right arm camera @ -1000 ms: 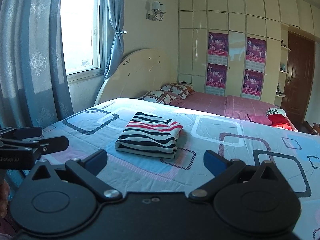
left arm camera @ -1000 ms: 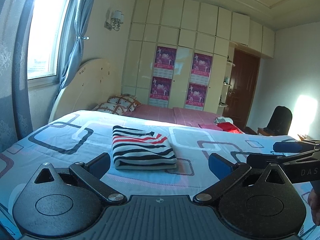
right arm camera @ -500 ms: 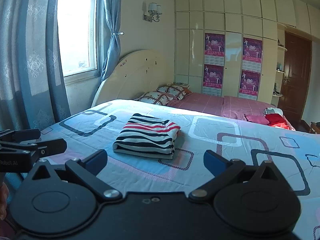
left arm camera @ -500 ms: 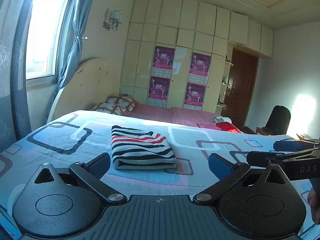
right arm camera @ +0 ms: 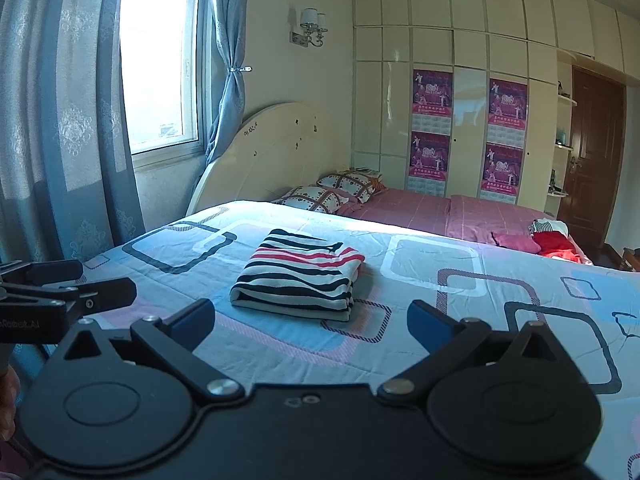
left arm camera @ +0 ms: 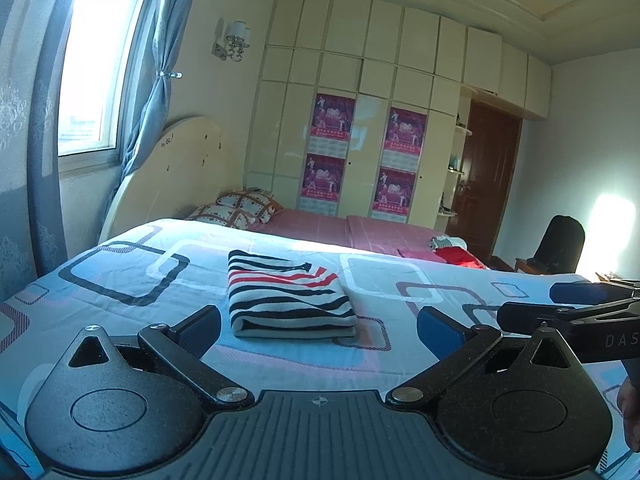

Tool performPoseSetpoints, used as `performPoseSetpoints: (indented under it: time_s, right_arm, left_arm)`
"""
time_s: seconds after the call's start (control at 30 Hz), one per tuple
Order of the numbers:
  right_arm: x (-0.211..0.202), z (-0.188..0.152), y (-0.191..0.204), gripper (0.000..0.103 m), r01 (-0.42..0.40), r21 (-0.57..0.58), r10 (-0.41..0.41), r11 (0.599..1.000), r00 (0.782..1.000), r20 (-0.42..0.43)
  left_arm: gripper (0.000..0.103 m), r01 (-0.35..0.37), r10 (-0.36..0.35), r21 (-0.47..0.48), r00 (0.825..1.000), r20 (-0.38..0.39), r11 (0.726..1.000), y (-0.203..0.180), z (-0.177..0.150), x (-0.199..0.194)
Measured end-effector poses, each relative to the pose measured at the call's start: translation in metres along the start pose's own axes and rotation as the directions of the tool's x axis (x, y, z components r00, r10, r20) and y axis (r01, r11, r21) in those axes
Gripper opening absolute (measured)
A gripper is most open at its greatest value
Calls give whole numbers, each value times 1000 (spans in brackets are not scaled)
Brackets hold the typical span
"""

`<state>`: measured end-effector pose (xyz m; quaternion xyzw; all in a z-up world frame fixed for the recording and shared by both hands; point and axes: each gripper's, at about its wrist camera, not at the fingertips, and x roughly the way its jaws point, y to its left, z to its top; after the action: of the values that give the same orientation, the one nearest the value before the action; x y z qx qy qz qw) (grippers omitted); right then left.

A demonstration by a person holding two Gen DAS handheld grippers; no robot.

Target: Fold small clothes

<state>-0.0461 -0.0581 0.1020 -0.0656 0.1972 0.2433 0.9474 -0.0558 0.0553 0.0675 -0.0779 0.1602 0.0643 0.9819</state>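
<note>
A striped black, white and red garment (left arm camera: 288, 298) lies folded into a neat rectangle on the blue patterned bedspread (left arm camera: 120, 280). It also shows in the right wrist view (right arm camera: 298, 278). My left gripper (left arm camera: 318, 326) is open and empty, held back from the garment and above the bed. My right gripper (right arm camera: 310, 322) is open and empty, also short of the garment. Each gripper shows at the edge of the other's view: the right gripper (left arm camera: 568, 304) and the left gripper (right arm camera: 72, 284).
Two patterned pillows (right arm camera: 332, 192) and a pink sheet (right arm camera: 440, 208) lie at the bed's far side. More clothes, red and pink (right arm camera: 552, 242), sit at the far right. A curved headboard (right arm camera: 272, 160), a curtained window (right arm camera: 160, 80), wardrobes and a brown door (right arm camera: 596, 152) stand behind.
Both grippers have drifted slightly, so the scene shifts a little in view. The folded garment has not moved. Both grippers stay open.
</note>
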Motion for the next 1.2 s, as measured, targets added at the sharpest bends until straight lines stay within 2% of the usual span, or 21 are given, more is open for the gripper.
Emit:
performPoseSetpoints:
  time_s: [1.2]
  right_arm:
    - [4, 1, 5, 102, 9, -2, -9, 1000, 1000, 11]
  left_arm:
    - [103, 8, -8, 22, 1000, -7, 1000, 2, 0, 2]
